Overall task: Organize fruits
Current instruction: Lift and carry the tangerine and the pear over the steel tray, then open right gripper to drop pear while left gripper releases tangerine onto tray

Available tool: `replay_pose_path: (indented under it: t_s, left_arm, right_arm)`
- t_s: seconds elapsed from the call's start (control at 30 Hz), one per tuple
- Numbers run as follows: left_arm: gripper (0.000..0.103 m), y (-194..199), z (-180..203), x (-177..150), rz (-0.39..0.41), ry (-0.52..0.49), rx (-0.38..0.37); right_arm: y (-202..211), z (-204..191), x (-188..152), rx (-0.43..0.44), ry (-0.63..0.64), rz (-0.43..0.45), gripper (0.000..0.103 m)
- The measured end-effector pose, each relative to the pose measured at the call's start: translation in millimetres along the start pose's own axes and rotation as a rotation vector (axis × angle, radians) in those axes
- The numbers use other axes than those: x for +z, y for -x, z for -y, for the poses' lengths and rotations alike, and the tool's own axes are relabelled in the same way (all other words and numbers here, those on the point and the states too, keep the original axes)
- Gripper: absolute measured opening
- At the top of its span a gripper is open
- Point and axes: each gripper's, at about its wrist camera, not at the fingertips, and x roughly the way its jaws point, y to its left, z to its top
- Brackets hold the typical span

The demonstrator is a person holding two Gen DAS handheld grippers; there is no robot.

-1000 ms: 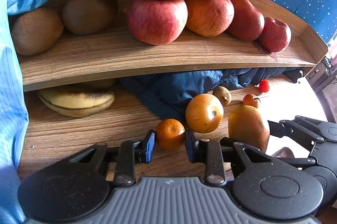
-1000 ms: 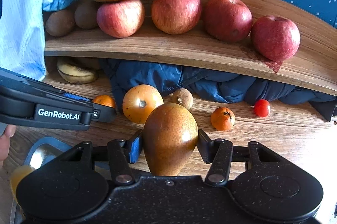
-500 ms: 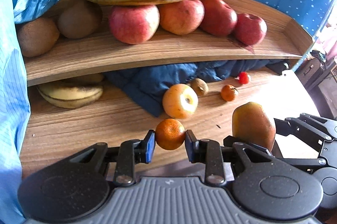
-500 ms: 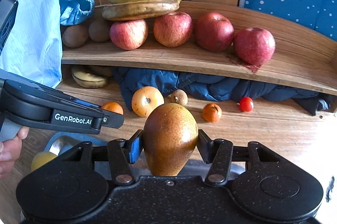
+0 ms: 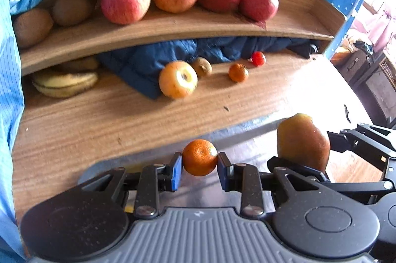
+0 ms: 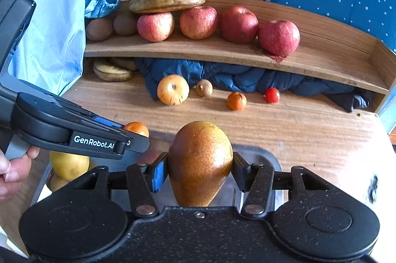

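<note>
My left gripper (image 5: 199, 165) is shut on a small orange mandarin (image 5: 200, 157), held above a metal tray (image 5: 247, 129) at the table's near edge. My right gripper (image 6: 200, 170) is shut on a brown-green pear (image 6: 200, 161), also over the tray (image 6: 267, 156). In the right wrist view the left gripper (image 6: 138, 136) reaches in from the left with the mandarin (image 6: 136, 128) at its tip. In the left wrist view the pear (image 5: 303, 141) stands at the right. A yellow fruit (image 6: 69, 164) lies in the tray's left part.
On the wooden table (image 6: 297, 124) lie a yellow apple (image 6: 172, 89), a small brown fruit (image 6: 204, 87), a second mandarin (image 6: 236, 101) and a cherry tomato (image 6: 271, 94) before a blue cloth (image 6: 222, 75). The shelf (image 6: 222, 52) holds several red apples, kiwis and bananas. A hand (image 6: 12, 169) grips the left gripper.
Both grippers have pulled back from the shelf toward the table's near edge with their fruit, and now hang over the metal tray. The fruit on the table looks farther away.
</note>
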Motion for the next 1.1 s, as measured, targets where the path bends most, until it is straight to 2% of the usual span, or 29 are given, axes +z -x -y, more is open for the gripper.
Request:
replay_pose_path:
  t_s: [0.2, 0.6, 1.1]
  left_arm:
    - [0.033, 2, 5, -19, -0.027, 0.007, 0.008]
    - [0.033, 16, 22, -44, -0.019, -0.004, 0.031]
    - [0.033, 24, 34, -56, -0.022, 0.009, 0.085]
  right_arm:
    - [9, 0, -20, 0.003, 0.004, -0.025, 0.055]
    - [22, 0, -48, 0.033, 0.03, -0.062, 0.055]
    - [27, -9, -64, 0.08, 0.09, -0.095, 0.055]
